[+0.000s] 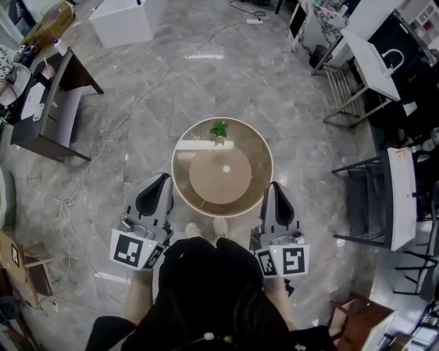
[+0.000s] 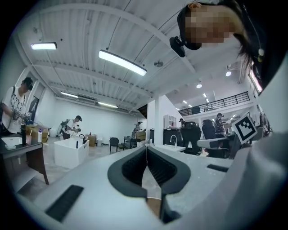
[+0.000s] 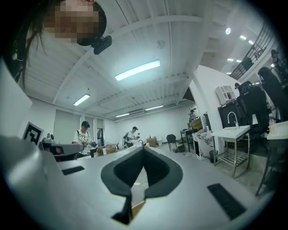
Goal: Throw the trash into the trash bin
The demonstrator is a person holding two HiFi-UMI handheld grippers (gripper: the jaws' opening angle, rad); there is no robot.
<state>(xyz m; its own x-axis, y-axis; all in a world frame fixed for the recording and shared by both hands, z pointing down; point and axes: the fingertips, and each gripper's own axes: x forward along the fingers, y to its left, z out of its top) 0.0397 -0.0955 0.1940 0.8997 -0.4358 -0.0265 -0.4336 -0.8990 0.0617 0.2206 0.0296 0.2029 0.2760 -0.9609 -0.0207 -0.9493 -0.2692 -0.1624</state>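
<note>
Beside the table rim [image 1: 257, 133] hang left tool [image 1: 164, 177] and right tool [image 1: 273, 184] (both closed).

Round trash bin [image 1: 182, 179] upright on floor, green trash [image 1: 219, 129] at far rim

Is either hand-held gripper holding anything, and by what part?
Nothing is held: the left hand-held gripper and right hand-held gripper are both shut and empty.

The grey marbled floor [image 1: 226, 75] is carrying a round trash bin [image 1: 181, 175] at its centre. A white cable [image 1: 67, 203] is trailing across the tiles from the far side into a loose tangle at left. A white box [image 1: 123, 20] is standing at the far end, and a dark desk [image 1: 51, 110] at left.
</note>
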